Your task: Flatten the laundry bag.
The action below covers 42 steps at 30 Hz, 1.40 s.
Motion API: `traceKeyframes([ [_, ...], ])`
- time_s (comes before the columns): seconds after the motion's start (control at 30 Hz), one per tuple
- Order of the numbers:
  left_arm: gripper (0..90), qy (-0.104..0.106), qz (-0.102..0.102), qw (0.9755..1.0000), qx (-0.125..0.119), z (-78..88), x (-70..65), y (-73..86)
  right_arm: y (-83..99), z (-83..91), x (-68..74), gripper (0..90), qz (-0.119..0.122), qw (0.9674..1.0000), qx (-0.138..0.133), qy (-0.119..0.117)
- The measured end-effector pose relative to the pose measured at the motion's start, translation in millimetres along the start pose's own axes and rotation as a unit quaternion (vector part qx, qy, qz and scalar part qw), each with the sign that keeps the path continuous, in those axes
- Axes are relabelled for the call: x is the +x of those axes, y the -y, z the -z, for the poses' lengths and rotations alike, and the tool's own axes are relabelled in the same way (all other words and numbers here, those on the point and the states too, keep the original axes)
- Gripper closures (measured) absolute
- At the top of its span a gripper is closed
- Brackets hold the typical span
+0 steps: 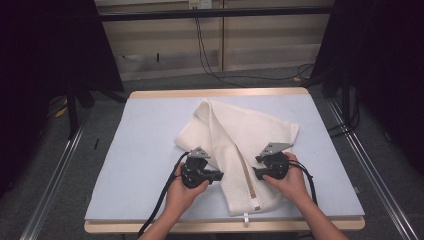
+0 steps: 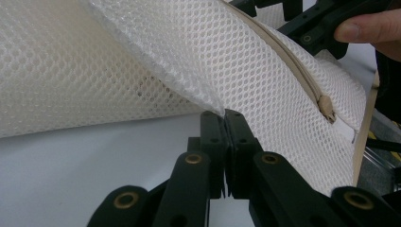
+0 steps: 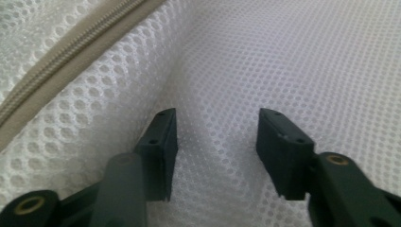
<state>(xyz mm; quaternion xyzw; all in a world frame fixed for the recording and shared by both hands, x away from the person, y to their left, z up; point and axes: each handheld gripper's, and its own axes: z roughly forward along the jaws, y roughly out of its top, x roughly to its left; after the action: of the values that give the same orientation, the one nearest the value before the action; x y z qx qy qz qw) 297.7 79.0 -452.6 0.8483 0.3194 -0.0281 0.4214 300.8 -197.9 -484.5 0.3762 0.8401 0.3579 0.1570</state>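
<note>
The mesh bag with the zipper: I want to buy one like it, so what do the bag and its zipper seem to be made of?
The mesh bag looks like a white synthetic honeycomb mesh, soft and matte, judging by its even round holes. Its zipper seems to be a beige woven tape with fine coil teeth, probably plastic.

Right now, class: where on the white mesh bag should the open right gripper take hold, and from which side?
Grip the mesh bag at its free right-hand edge, coming in level from the right. The right gripper is open over flat mesh; only an edge or fold likely gives it something to pinch.
</note>
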Motion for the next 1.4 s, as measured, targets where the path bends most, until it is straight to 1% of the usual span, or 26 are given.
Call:
traceKeyframes([
  [0.03,87.8,0.000,0.001,1.0000,-0.001,0.0,-0.1,0.0,-0.1,-0.2,0.3,56.1,-0.001,1.0000,-0.002,-0.003],
  [0.1,87.6,0.001,0.001,1.0000,0.000,0.2,-0.2,-0.1,0.8,0.3,1.8,78.5,0.004,0.9999,-0.006,-0.013],
  [0.13,87.6,0.001,0.001,1.0000,0.001,0.3,-0.1,-0.2,0.7,-0.1,1.8,83.8,0.004,0.9998,-0.007,-0.016],
  [0.17,87.5,0.002,0.002,1.0000,0.000,0.3,-0.2,-0.2,0.4,-0.6,1.0,85.8,0.002,0.9996,-0.006,-0.028],
  [0.2,87.5,0.002,0.001,1.0000,0.001,0.5,-0.2,-0.2,-0.9,-0.5,1.2,88.3,-0.002,0.9996,0.000,-0.028],
  [0.23,87.6,0.001,0.002,1.0000,0.001,0.7,-0.5,-0.2,-2.0,-1.2,1.2,89.5,0.003,0.9997,0.000,-0.025],
  [0.27,87.5,0.002,0.002,1.0000,0.000,0.8,-0.6,-0.1,-3.1,-1.3,2.0,90.0,0.002,0.9997,0.004,-0.023],
  [0.3,87.5,0.004,0.003,1.0000,-0.001,1.2,-0.6,0.1,-3.8,-1.0,3.5,90.0,-0.003,0.9999,0.008,-0.015],
  [0.4,87.2,0.003,0.005,1.0000,-0.005,2.8,-0.6,0.4,-5.0,-1.3,4.2,90.0,-0.009,0.9998,0.010,-0.013],
  [0.5,87.2,0.006,0.003,0.9999,-0.009,3.6,-1.1,-0.9,-5.7,-2.3,2.8,90.0,-0.012,0.9999,0.006,0.007],
  [0.6,87.4,0.007,0.000,0.9999,-0.012,3.5,-2.4,-2.9,-7.0,-4.1,-2.1,90.0,-0.019,0.9994,0.006,0.028],
  [0.63,87.4,0.007,0.002,0.9998,-0.016,3.0,-2.5,-3.3,-7.4,-4.6,-4.0,90.0,-0.020,0.9994,0.004,0.029],
  [0.67,87.5,0.009,0.001,0.9998,-0.016,3.1,-1.9,-3.7,-7.6,-4.6,-4.3,90.0,-0.021,0.9989,0.005,0.041],
  [0.73,87.5,0.012,0.001,0.9998,-0.016,2.7,-2.4,-3.7,-7.6,-5.5,-8.4,90.0,-0.032,0.9985,0.001,0.044],
  [0.77,87.5,0.013,0.001,0.9998,-0.017,2.6,-3.3,-3.5,-7.7,-5.2,-10.4,90.0,-0.028,0.9979,0.001,0.058],
  [0.83,87.4,0.013,-0.001,0.9998,-0.015,3.2,-5.2,-3.2,-6.9,-5.1,-15.7,90.0,-0.043,0.9973,-0.003,0.060],
  [0.87,87.4,0.013,-0.003,0.9998,-0.017,3.2,-5.9,-2.8,-6.4,-4.6,-17.8,90.0,-0.039,0.9966,-0.001,0.072],
  [0.97,87.3,0.011,-0.007,0.9997,-0.019,4.1,-6.6,-1.2,-4.1,-3.0,-24.2,90.0,-0.051,0.9954,-0.013,0.081],
  [1.03,87.1,0.008,-0.004,0.9998,-0.017,4.9,-6.6,-0.2,-3.8,-2.5,-24.5,90.0,-0.058,0.9957,-0.022,0.068],
  [1.07,87.1,0.009,-0.004,0.9998,-0.017,5.0,-6.6,0.2,-4.1,-0.6,-23.7,89.6,-0.056,0.9957,-0.035,0.066],
  [1.13,87.1,0.010,-0.004,0.9998,-0.017,4.6,-6.6,1.5,-5.9,2.4,-23.1,87.8,-0.060,0.9954,-0.046,0.059],
  [1.17,87.1,0.009,-0.005,0.9999,-0.013,5.4,-7.1,1.9,-7.4,5.0,-22.1,88.1,-0.066,0.9944,-0.052,0.063],
  [1.23,87.1,0.009,-0.005,0.9999,-0.013,6.1,-7.2,4.3,-10.3,8.8,-20.3,87.7,-0.063,0.9947,-0.058,0.058],
  [1.27,87.0,0.007,-0.005,0.9999,-0.010,7.6,-6.9,5.2,-11.3,10.9,-18.9,86.7,-0.065,0.9941,-0.064,0.059],
  [1.37,86.3,0.013,0.003,0.9998,-0.012,12.0,-4.9,8.2,-14.2,14.8,-15.2,86.5,-0.070,0.9930,-0.086,0.041],
  [1.4,85.2,0.014,0.001,0.9998,-0.012,13.0,-4.3,8.7,-15.6,15.5,-12.5,86.6,-0.070,0.9931,-0.091,0.023],
])
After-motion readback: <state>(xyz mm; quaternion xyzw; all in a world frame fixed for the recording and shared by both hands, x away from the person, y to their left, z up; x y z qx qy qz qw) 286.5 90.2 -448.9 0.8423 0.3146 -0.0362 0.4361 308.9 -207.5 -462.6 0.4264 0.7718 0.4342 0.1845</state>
